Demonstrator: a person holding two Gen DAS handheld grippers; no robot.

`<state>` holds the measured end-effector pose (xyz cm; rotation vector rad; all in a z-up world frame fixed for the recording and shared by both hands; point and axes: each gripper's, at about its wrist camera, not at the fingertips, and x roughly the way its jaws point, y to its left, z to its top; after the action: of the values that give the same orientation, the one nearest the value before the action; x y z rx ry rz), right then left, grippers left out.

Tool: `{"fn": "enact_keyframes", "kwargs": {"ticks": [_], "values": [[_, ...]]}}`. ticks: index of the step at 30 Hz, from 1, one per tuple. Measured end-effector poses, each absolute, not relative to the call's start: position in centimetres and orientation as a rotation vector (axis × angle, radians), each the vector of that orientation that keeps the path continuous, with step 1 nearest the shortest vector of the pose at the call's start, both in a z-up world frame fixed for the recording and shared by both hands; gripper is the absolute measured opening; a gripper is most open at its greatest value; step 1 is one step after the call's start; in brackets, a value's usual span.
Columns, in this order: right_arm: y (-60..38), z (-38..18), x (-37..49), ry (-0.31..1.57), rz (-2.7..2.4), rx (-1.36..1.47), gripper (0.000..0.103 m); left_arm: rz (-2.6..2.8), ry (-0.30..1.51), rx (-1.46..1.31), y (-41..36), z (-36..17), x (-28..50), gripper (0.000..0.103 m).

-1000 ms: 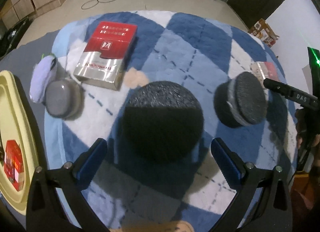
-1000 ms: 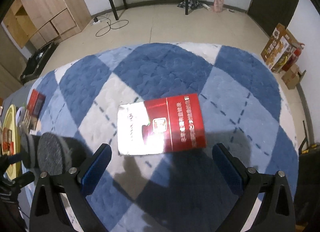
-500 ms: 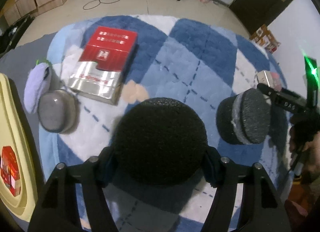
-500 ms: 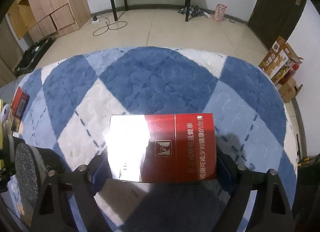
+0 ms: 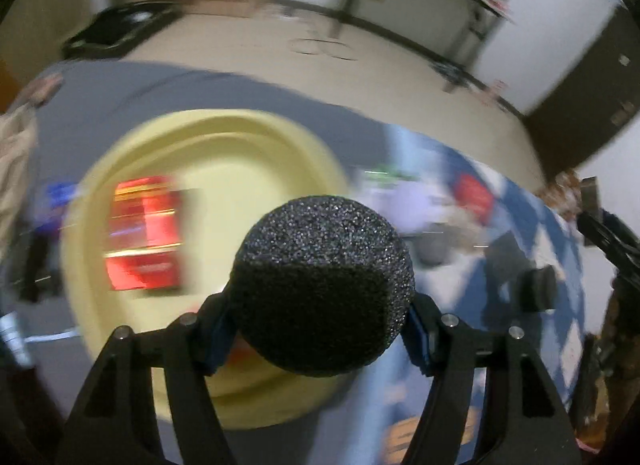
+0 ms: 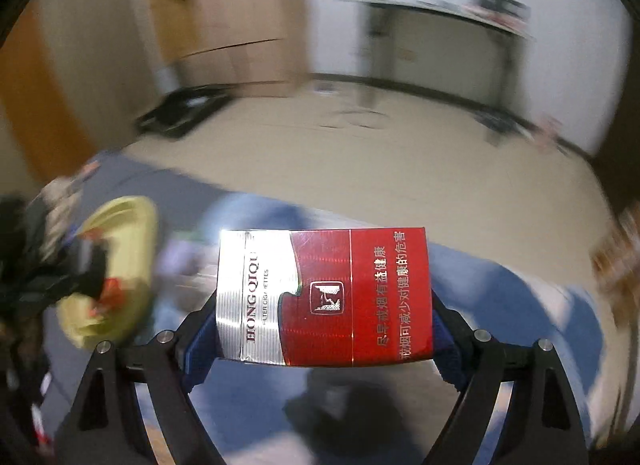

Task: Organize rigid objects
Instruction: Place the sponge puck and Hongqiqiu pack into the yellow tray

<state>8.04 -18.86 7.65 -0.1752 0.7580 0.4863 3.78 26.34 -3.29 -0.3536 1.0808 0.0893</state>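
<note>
Black speckled foam ball point(image 5: 324, 285) sits clamped in the left gripper point(image 5: 320, 329), carried over the round yellow plastic tray point(image 5: 280, 137) at centre left. The right gripper point(image 6: 324, 325) grips a red-and-silver cigarette carton point(image 6: 324, 297); next, I judge, each needs lowering into the tray before release.

The left gripper point(image 5: 322, 335) held a foam puck point(image 5: 323, 285) between its fingers, clear of the surface. Behind and left of the puck, a tray point(image 5: 248, 161) lay on a mat point(image 5: 160, 85), with a box point(image 5: 142, 233) inside its left half. To the right of the tray spread a rug point(image 5: 560, 249), and a second puck point(image 5: 538, 289) sat on it at the right.

The right gripper point(image 6: 324, 339) held a carton point(image 6: 324, 297) by its two ends, above the rug point(image 6: 520, 305). The tray point(image 6: 128, 233) lay far to the left of the carton. A cabinet point(image 6: 236, 25) and a table point(image 6: 432, 13) stood against the wall beyond the rug.
</note>
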Motion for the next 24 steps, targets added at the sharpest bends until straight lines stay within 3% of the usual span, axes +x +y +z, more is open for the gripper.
{"fn": "enact_keyframes", "kwargs": {"ticks": [5,11,24], "values": [[-3.3,5.9,4.8,0.778,0.755,-0.39,0.088,0.171,1.17,-0.368,32.8,-5.6,-1.4,0.069],[8.9,0.9,4.6,0.902,0.849,-0.48,0.088,0.101,1.205,-0.295,31.8,-7.8,-0.9,0.069],[17.5,-5.6,8.7,1.058,0.716,-0.596,0.088,0.051,1.305,-0.275,30.2,-11.1,3.1,0.069]]}}
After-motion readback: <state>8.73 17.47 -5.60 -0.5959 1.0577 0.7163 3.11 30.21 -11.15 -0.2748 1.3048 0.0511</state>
